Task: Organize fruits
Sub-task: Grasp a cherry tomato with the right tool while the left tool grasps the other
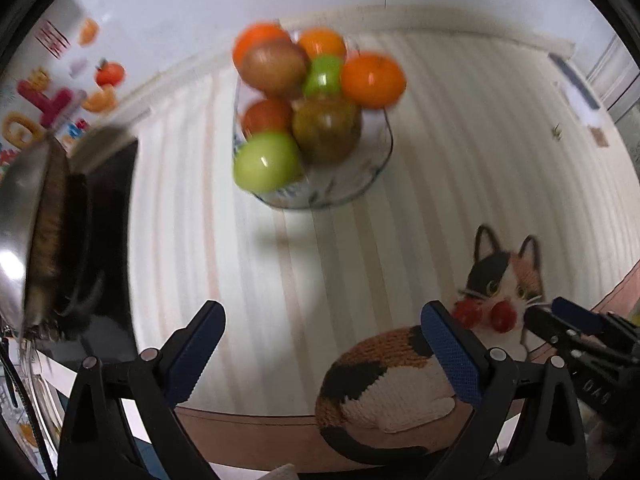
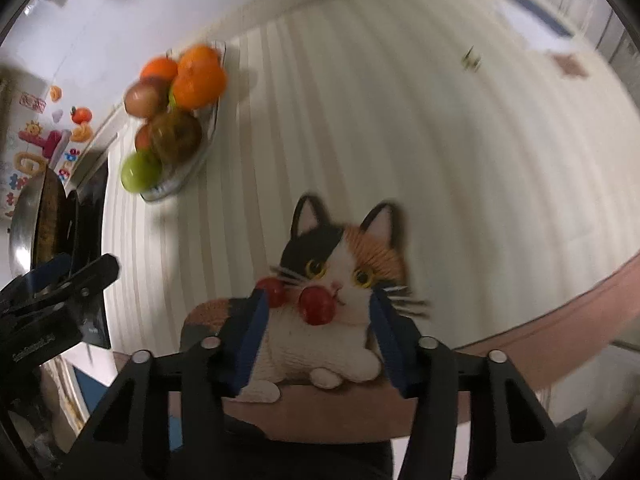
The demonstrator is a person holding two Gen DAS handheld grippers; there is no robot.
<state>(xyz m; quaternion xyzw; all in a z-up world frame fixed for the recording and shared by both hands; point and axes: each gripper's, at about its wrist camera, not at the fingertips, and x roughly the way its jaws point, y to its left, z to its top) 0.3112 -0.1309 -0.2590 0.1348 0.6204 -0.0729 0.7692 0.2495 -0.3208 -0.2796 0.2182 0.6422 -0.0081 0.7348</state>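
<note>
Right now our right gripper [image 2: 316,316] has its fingers [image 2: 250,340] set fairly wide and holding nothing, and two small red fruits [image 2: 316,304] lie just beyond the tips, resting on the cat-shaped mat [image 2: 340,344]. One red fruit sits in line with the gap, slightly left of centre; the other touches or nearly touches the left finger, we cannot tell which. Round as they are, they offer no long axis to square up to, so we judge a short push forward is all the grasp needs.

Our left gripper [image 1: 322,344] is also spread wide and empty, and from it the red fruits lie off to the right, past its right finger, so the right hand is clearly nearer. Farther out, on the striped surface [image 2: 440,160], the bowl [image 1: 360,184] stands heaped with oranges [image 1: 372,78], green apples [image 1: 266,162] and brownish fruit.
</note>
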